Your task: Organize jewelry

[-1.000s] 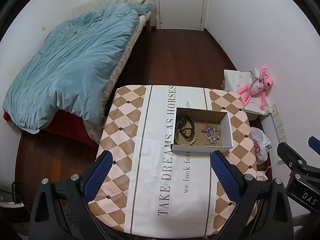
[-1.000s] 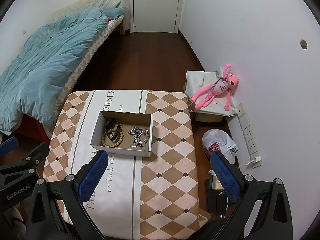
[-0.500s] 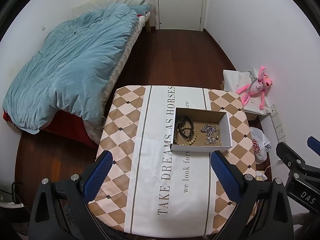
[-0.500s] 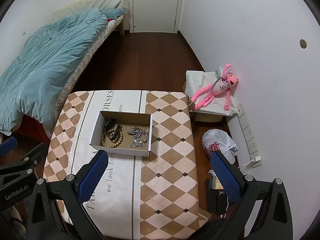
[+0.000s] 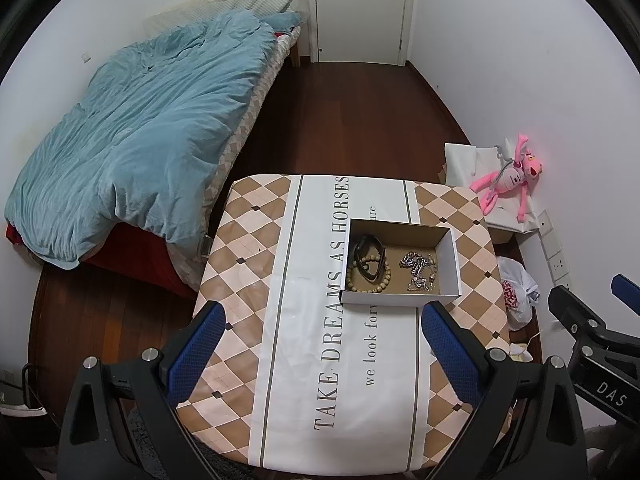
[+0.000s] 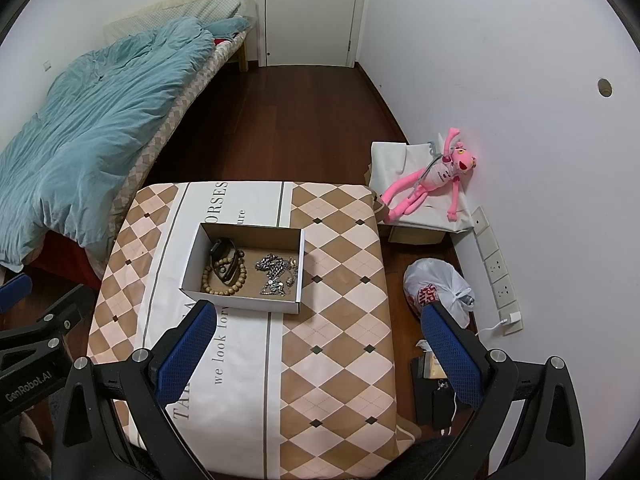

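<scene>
Two tools hung above the near edge of the desk, both spread wide with nothing between their blue pads. The left tool [image 5: 320,344] sat over the white centre stripe of the cloth, and the right tool [image 6: 316,340] over the checkered part further right; each showed at the margin of the other's view.

Beyond them, the desk [image 6: 340,360] carried a cloth of tan and pink diamonds with a white band of printed lettering. On that band, reaching onto the diamonds at its right end, stood an open cardboard box [image 5: 400,300], well apart from both tools. Inside, on the left, a wooden bead bracelet [image 6: 224,280] lay with a black band [image 6: 226,260] resting across it. On the right of the box floor lay a tangled heap of silver chains [image 6: 278,274], apart from the beads.

To the right of the desk, a white plastic bag [image 6: 436,288] sat on the wooden floor. Further back, a pink plush toy [image 6: 432,184] sprawled on a white-draped box against the wall. To the left stood a bed [image 5: 132,140] under a rumpled blue duvet, and a white door [image 5: 360,8] closed off the far end.
</scene>
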`<state>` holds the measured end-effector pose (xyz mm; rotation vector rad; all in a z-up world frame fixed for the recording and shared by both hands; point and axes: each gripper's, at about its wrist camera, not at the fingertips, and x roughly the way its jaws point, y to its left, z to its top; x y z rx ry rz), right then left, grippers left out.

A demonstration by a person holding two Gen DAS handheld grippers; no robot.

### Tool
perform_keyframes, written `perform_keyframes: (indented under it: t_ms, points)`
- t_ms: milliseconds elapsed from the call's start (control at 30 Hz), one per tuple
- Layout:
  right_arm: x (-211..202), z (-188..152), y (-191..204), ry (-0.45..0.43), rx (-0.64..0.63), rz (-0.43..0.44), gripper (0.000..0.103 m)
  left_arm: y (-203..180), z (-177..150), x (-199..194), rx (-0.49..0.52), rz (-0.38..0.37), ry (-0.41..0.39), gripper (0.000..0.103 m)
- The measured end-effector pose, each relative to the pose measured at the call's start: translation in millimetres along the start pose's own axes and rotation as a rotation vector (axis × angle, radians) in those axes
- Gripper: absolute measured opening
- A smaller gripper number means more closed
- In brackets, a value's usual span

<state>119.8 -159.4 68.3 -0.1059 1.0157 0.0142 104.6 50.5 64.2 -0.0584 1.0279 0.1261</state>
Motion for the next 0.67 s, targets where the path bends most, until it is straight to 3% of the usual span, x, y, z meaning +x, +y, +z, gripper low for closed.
perform_keyframes:
  t_ms: [667]
  points:
    - [-1.3,-0.3,-0.2,-0.001,0.000,-0.004,0.103,1.6,1.6,-9.4,-0.003,-0.006,-0.021,0.100]
